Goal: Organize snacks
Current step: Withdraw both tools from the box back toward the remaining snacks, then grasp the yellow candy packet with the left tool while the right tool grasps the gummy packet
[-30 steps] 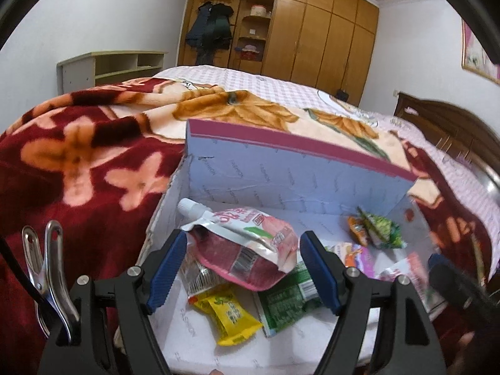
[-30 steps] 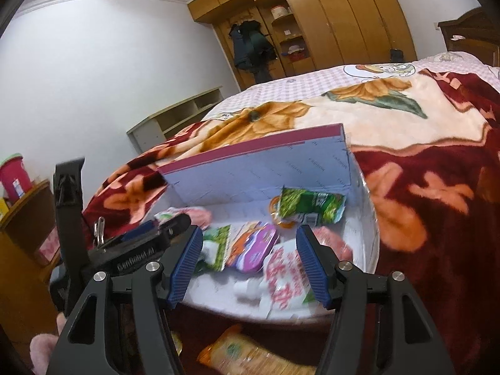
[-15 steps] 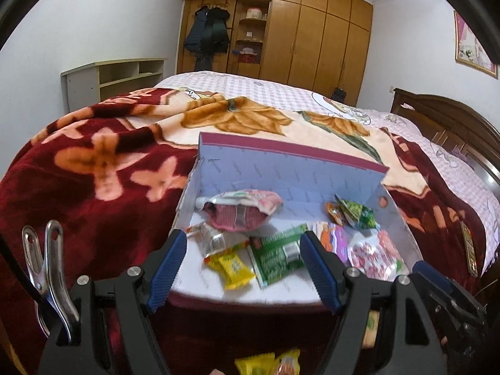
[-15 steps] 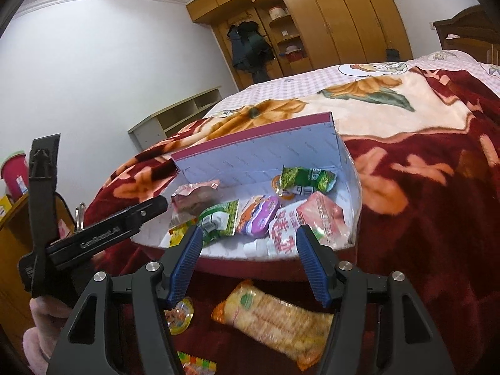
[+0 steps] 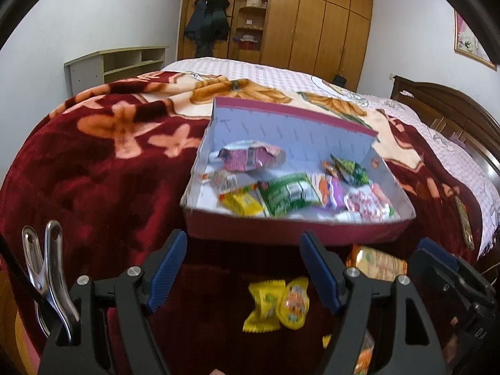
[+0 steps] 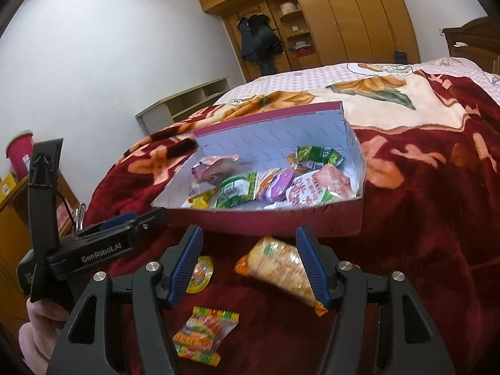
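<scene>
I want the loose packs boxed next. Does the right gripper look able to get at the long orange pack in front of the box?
Probably yes. The right gripper is open and empty, the long orange pack lies on the blanket just ahead of its fingers, and nothing lies over it.

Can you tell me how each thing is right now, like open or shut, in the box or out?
Maroon cardboard box: open, on the blanket.
Green foil snack packet: inside the box.
Pink spouted drink pouch: lying inside the box.
Long orange cracker pack: out on the blanket.
Round yellow jelly cup: outside the box.
Left gripper: open, empty.
Right gripper: open, empty.
Wooden wardrobe doors: shut.
</scene>
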A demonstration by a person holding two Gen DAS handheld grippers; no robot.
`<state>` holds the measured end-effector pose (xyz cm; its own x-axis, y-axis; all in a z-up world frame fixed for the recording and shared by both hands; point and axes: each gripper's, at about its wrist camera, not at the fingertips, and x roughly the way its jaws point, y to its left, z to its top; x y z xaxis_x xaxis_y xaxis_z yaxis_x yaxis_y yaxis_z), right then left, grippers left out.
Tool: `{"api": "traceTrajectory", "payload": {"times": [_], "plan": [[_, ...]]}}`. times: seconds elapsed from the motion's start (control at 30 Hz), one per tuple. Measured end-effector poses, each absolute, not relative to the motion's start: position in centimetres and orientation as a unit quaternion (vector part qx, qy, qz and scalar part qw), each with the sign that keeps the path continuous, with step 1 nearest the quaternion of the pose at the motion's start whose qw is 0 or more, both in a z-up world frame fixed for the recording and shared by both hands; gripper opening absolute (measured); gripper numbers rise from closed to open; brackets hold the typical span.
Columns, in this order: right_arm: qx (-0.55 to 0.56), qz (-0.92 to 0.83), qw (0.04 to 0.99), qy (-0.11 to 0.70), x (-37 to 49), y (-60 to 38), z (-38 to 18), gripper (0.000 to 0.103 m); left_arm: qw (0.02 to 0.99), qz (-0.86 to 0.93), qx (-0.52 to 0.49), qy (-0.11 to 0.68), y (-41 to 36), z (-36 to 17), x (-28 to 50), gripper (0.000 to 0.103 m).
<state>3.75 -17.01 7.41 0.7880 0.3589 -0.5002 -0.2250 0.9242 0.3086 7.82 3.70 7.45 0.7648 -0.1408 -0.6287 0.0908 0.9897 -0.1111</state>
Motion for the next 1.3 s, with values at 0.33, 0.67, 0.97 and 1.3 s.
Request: {"api": "traceTrajectory", "payload": {"times": [0.33, 0.67, 0.97, 1.3], "plan": [[0.096, 0.161, 0.934, 0.304, 1.8, -15.7, 7.1, 0.064, 0.933, -0.07, -0.013, 0.353, 3.7, 6.0, 5.6, 0.079], [0.064, 0.172, 0.922, 0.34, 0.7, -13.7, 5.8, 0.064, 0.922, -0.058, -0.006, 0.382, 4.4, 3.8, 5.0, 0.079], [0.047, 0.188, 0.908, 0.373, 1.0, -12.1, 4.0, 0.064, 0.917, -0.049, -0.004, 0.395, 4.8, 2.9, 5.2, 0.078], [0.029, 0.175, 0.899, 0.401, 1.7, -11.4, 2.0, 0.055, 0.916, -0.05, 0.007, 0.398, 4.5, 2.5, 5.3, 0.079]]}}
